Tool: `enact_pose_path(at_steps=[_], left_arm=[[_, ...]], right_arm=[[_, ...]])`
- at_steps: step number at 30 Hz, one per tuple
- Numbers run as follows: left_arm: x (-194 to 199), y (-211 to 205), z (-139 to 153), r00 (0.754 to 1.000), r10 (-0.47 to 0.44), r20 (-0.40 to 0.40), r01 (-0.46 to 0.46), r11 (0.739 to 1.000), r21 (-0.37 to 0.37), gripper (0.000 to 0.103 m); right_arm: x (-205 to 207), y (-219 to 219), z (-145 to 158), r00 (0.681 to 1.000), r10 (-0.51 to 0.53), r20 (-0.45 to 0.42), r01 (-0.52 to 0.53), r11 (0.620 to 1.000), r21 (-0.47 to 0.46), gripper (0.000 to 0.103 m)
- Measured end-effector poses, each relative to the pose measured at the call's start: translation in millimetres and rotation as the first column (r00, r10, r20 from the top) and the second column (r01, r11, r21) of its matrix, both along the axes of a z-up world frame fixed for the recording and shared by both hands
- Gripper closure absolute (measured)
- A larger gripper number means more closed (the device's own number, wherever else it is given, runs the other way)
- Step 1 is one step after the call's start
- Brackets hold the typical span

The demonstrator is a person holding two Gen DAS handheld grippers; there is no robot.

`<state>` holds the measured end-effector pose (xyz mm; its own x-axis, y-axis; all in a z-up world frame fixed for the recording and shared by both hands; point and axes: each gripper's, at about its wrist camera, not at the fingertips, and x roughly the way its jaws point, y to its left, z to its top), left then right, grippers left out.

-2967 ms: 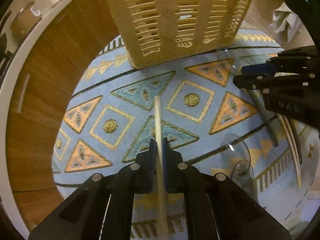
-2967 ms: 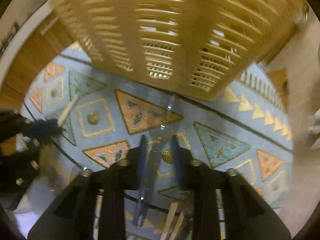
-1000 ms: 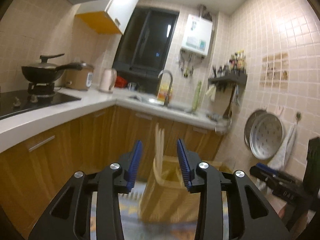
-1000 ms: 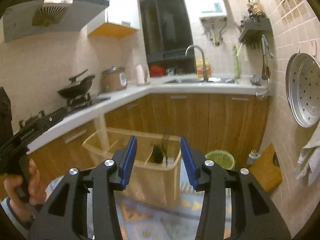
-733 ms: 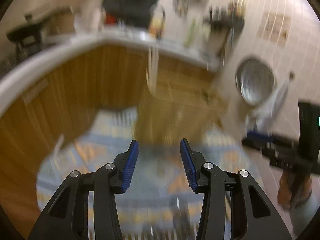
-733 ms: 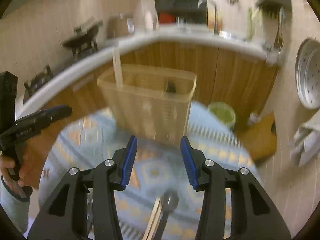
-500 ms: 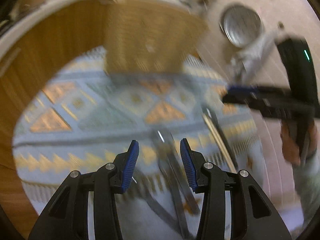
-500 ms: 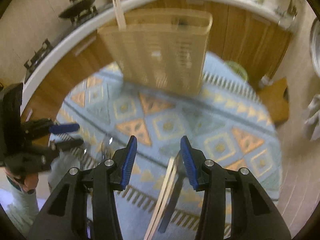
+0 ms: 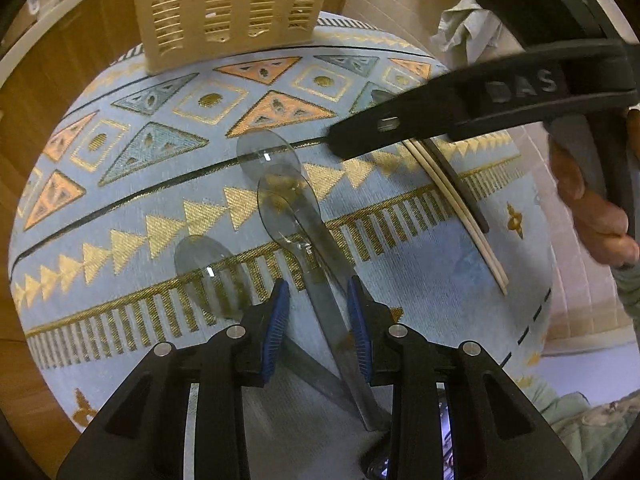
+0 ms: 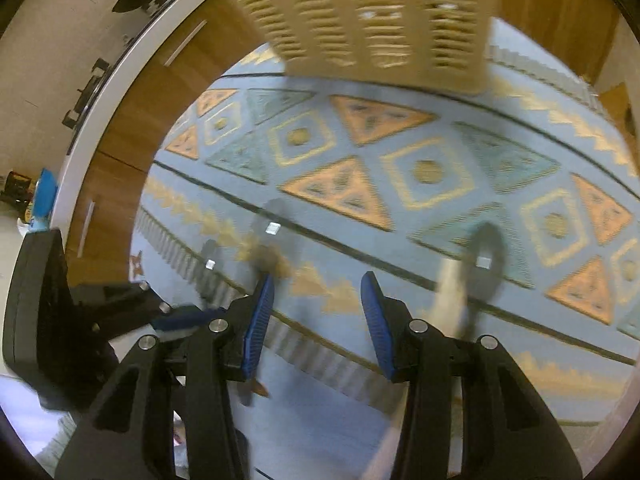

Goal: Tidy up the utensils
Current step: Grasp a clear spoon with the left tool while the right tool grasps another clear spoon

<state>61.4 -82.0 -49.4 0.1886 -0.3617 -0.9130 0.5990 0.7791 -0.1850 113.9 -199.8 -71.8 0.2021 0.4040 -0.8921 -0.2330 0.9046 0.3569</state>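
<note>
Three clear grey plastic spoons lie on the blue patterned mat [image 9: 460, 280]: one overlapping pair [image 9: 288, 208] in the middle and one [image 9: 208, 268] to their left. My left gripper [image 9: 318, 304] is open, low over the mat, with the handle of a middle spoon lying between its blue pads. A pair of wooden chopsticks [image 9: 452, 200] and a dark utensil lie at the right. My right gripper [image 10: 316, 308] is open and empty above the mat, with a spoon [image 10: 486, 256] and chopsticks to its right, blurred. The cream slatted basket [image 9: 232, 4] stands at the far edge.
Wooden kitchen cabinets [image 10: 132, 120] with a white counter curve along the left. The right gripper's black body [image 9: 480, 104] crosses over the chopsticks in the left wrist view. A cloth [image 9: 468, 32] and metal pan hang at the far right wall.
Both grippers let go of utensils at the basket, then swung down from the kitchen view to the mat. The left one now straddles a spoon handle.
</note>
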Motion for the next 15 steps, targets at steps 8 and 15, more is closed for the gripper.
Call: enact_pose_path(at_steps=[8,15], left_arm=[[-6.0,15.9,-1.0,1.0,0.013,0.007,-0.012,0.998,-0.056,0.075],[-17.1,27.1,-3.6,0.999,0.034,0.021,-0.032,0.996,-0.087,0.075]], right_arm=[[19.2,20.9,-16.8,0.999,-0.05,-0.021,0.051,0.998,0.045,0.061],[11.2,42.9,-15.1,0.998,-0.005,0.07,0.01,0.998,-0.067,0.074]])
